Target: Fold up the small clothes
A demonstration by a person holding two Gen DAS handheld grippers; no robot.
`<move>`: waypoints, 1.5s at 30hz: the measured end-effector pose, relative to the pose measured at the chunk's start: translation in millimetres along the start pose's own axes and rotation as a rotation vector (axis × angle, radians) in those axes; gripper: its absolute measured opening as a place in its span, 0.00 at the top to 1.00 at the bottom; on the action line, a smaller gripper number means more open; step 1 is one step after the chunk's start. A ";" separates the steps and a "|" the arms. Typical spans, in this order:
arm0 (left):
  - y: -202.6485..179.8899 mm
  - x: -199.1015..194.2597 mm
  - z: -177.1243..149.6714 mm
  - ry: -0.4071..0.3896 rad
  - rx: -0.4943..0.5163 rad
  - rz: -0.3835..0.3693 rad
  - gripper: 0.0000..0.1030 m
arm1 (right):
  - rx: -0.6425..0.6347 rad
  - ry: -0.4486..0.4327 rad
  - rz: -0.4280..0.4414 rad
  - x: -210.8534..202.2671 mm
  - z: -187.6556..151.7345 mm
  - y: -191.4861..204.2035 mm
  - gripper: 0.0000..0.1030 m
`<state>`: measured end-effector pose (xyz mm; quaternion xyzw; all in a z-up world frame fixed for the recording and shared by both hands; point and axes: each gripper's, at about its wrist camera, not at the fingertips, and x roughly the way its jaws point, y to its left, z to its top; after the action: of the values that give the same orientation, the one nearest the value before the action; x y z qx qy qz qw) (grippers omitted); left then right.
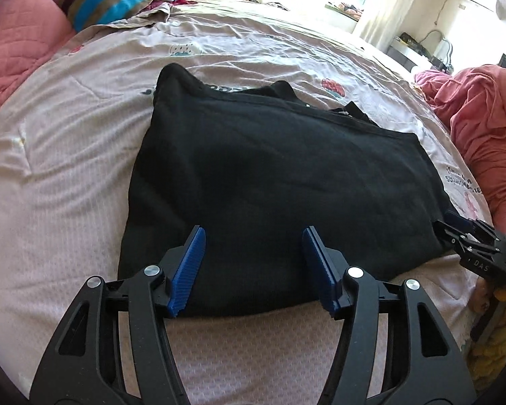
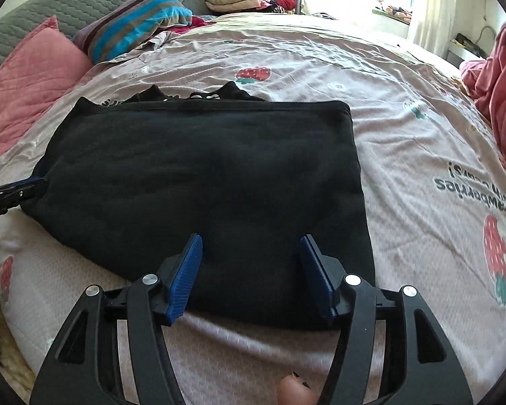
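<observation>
The black sweater (image 1: 270,175) looks soft, thick and floppy (both tongs, left gripper (image 1: 254,266) and right gripper (image 2: 251,271), gape half-open, empty), so pinch its near corners.

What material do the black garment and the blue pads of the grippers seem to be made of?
Black garment: probably a soft knit, cotton or fleece; matte, slightly fuzzy surface with soft rounded folds and a stitched hem.

Blue pads: probably moulded plastic or firm rubber; fine parallel ridges and an even, slightly glossy colour. They sit on black, rigid-looking jaws, likely plastic, of the left gripper; the right gripper looks the same.
</observation>
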<state>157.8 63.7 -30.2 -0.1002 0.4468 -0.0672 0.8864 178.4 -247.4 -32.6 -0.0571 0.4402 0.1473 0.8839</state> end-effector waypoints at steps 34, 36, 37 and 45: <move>-7.7 -55.4 -16.4 -0.059 -0.032 0.043 0.09 | 0.094 -0.120 0.060 -63.0 -12.2 -15.0 0.06; -7.9 -57.5 -17.6 -0.059 -0.031 0.053 0.09 | 0.093 -0.125 0.060 -65.2 -11.8 -13.6 0.06; -7.7 -58.5 -18.2 -0.057 -0.031 0.055 0.09 | 0.091 -0.126 0.060 -66.2 -11.9 -12.6 0.06; -3.3 -67.5 -22.6 -0.064 -0.037 0.072 0.09 | 0.063 -0.138 0.064 -71.9 -10.6 -1.0 0.06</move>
<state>99.6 71.9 10.0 -0.1025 0.4229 -0.0237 0.9001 129.8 -265.9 18.1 -0.0050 0.3844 0.1650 0.9083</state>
